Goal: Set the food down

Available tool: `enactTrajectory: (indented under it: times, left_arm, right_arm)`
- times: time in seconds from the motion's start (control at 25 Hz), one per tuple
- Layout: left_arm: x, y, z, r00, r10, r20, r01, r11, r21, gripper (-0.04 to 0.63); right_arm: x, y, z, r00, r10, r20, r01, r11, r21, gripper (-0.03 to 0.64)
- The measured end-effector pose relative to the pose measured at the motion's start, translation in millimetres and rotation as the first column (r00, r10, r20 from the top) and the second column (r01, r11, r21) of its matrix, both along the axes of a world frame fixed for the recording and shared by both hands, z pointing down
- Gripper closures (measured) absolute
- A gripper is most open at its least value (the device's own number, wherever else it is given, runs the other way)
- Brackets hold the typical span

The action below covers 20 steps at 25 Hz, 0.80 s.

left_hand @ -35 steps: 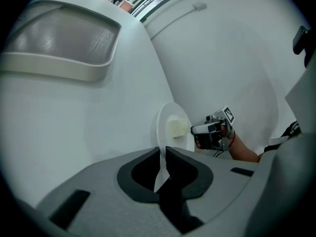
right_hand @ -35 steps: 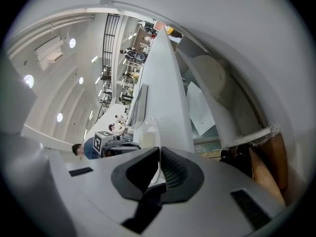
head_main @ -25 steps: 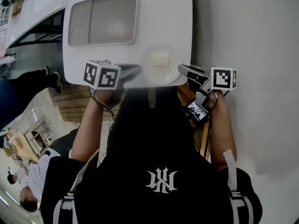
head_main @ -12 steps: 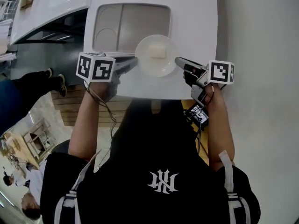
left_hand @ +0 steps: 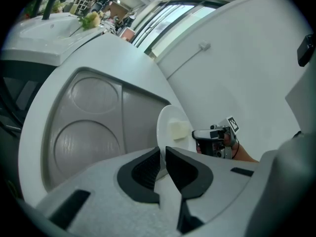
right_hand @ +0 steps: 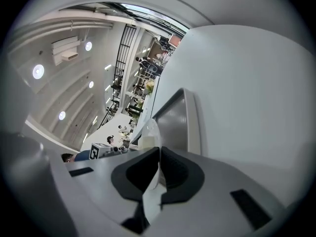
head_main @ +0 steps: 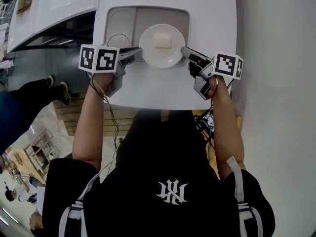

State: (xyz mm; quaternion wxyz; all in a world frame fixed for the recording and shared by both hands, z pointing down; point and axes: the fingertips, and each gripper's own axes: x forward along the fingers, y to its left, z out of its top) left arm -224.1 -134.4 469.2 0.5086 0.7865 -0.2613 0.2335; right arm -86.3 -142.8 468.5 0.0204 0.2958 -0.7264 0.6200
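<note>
The food (head_main: pixel 162 41), a small pale block, sits on a round white plate (head_main: pixel 163 58), a little toward 12 o'clock from the plate's centre in the head view. We see the plate carried between both grippers. The left gripper (head_main: pixel 138 51) has its jaws pinching the rim at 9 o'clock, with only a thin slot between the dark pads where the white rim runs in. The right gripper (head_main: pixel 183 51) has its jaws pressed almost together on the thin rim at 3 o'clock. In each gripper view the plate stands edge-on ahead of the jaws with the block on its face, and the opposite gripper shows beyond it. The plate lies over the large compartment of a grey tray (head_main: pixel 121 26), on the tray's 3 o'clock side; two round compartments take the tray's 9 o'clock side. We cannot tell whether the plate touches the tray or hangs just above it. The tray lies on a white surface (head_main: pixel 212 19), whose near edge runs at 6 o'clock from the grippers. A second white surface (head_main: pixel 49 4) stands at 10 o'clock, apart from the first. A person's dark shoes (head_main: pixel 60 89) show on the grey floor (head_main: pixel 34 58) at 9 o'clock.
</note>
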Motion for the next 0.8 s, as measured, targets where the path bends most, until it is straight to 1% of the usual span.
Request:
enactTrajectory:
  times: [0.16,0.32,0.52,0.6,0.68,0.8]
  left_arm:
    - [-4,-12,6,1.000,-0.011,0.006,0.011,1.000,-0.004,0.558]
    - [-8,-21,19,0.999,-0.021,0.028,0.021,1.000,0.002,0.558]
    - [-11,-25,19,0.999,-0.026,0.037,0.025,1.000,0.005,0.560]
    - [-14,-25,21,0.998,-0.016,0.064,0.016,1.000,0.013,0.560]
    - [-17,-26,23,0.994,0.001,0.106,-0.003,1.000,0.021,0.559]
    - [-20,-26,23,0.986,0.024,0.168,-0.029,0.999,0.028,0.558]
  right_arm:
    - [-4,-12,7,1.000,0.008,-0.020,-0.008,1.000,0.005,0.603]
    - [-8,-21,21,0.999,0.003,-0.044,-0.002,1.000,0.013,0.603]
    - [-11,-26,19,0.997,-0.005,-0.078,0.007,0.999,0.032,0.603]
    - [-14,-26,19,0.994,-0.008,-0.108,0.012,0.999,0.041,0.603]
    - [-18,-27,20,0.989,-0.016,-0.150,0.024,0.998,0.055,0.603]
    - [-23,-27,17,0.972,-0.046,-0.232,0.068,0.994,0.089,0.603]
